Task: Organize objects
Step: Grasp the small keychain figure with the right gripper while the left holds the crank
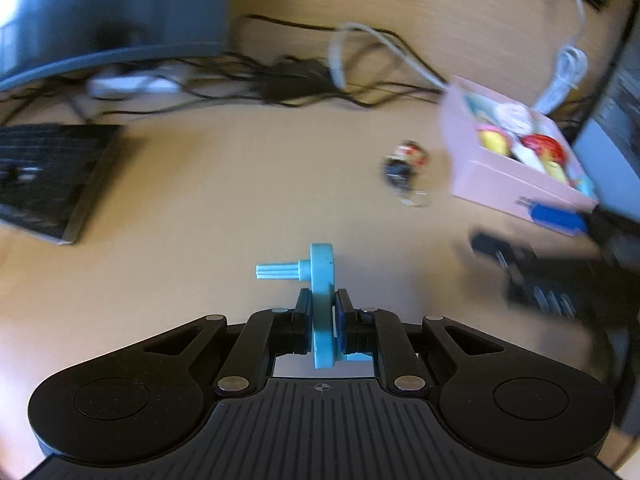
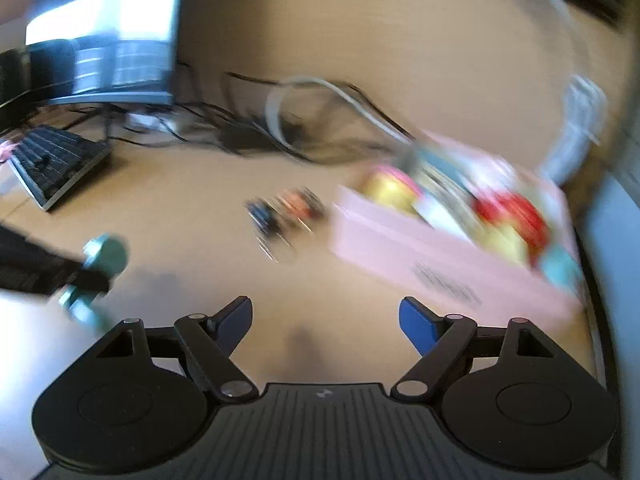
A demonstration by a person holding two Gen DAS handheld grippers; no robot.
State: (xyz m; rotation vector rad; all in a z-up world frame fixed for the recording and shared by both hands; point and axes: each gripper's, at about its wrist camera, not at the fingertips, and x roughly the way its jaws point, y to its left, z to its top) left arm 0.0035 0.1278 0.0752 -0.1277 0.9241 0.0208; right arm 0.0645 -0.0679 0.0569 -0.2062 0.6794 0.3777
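Observation:
My left gripper [image 1: 323,304] is shut on a light blue plastic disc with a ribbed peg [image 1: 322,300], held edge-up above the wooden desk [image 1: 200,208]. It also shows blurred at the left of the right wrist view [image 2: 105,258]. My right gripper [image 2: 326,316] is open and empty above the desk, near the front of a pink box [image 2: 420,252]. The pink box [image 1: 508,178] holds red, yellow and white toys. A small dark keychain figure [image 1: 404,166] lies on the desk left of the box; it also shows in the right wrist view [image 2: 288,212].
A black keyboard [image 1: 44,184] lies at the left, also in the right wrist view [image 2: 56,164]. A tangle of black and white cables [image 1: 288,76] runs behind. A monitor [image 1: 108,12] stands at the back left. My right gripper shows blurred at the right edge [image 1: 560,264].

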